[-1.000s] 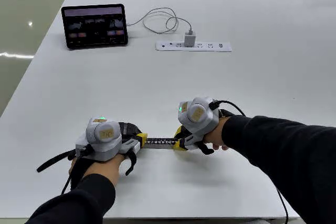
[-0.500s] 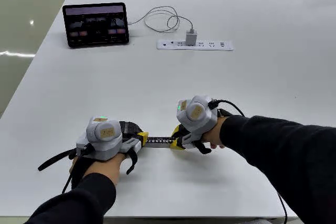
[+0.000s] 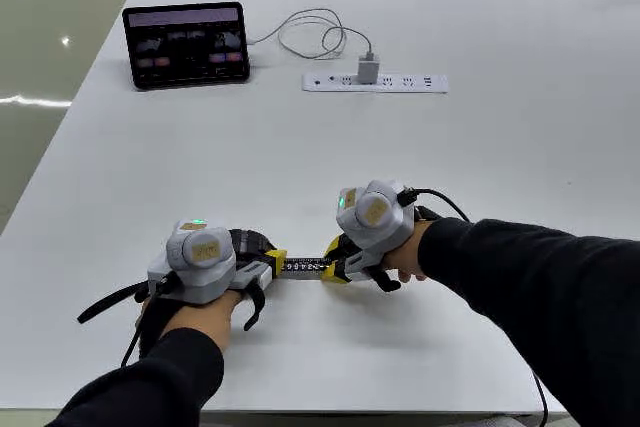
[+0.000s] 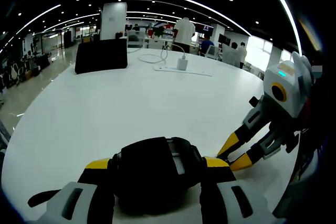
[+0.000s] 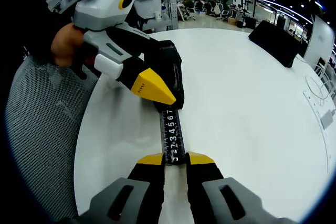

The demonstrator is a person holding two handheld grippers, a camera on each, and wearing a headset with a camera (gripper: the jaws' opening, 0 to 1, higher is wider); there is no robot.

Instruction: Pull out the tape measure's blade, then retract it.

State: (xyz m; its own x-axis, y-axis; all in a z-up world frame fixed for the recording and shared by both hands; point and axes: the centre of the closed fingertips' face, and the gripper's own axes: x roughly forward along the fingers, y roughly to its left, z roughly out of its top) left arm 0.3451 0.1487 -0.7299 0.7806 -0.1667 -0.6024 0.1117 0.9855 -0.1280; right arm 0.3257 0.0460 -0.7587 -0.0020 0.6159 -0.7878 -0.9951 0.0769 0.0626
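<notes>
Head view: the tape measure [image 3: 248, 245] sits near the front edge of the white table [image 3: 420, 167]. Its black body is clamped between the yellow-tipped jaws of the left gripper [image 3: 268, 267]. A short run of blade [image 3: 303, 266] reaches from the body to the right gripper [image 3: 335, 269], whose jaws are pinched narrow on the blade's free end.

In the right gripper view the numbered blade runs straight from between those yellow tips to the body. Whether it rests on the table or hangs just above it cannot be told. In the left gripper view the black body fills the gap between the jaws, which press on both its sides, and the right gripper stands off to the right.

At the far side of the table a tablet [image 3: 187, 43] stands propped up. A power strip [image 3: 375, 83] lies to its right with a white charger [image 3: 368, 69] plugged in, and a looped cable [image 3: 310, 37] leads toward the tablet.

Compared with a second ago, the exposed blade is shorter and the right gripper is closer to the left one. The tape measure's body lies where it was.
</notes>
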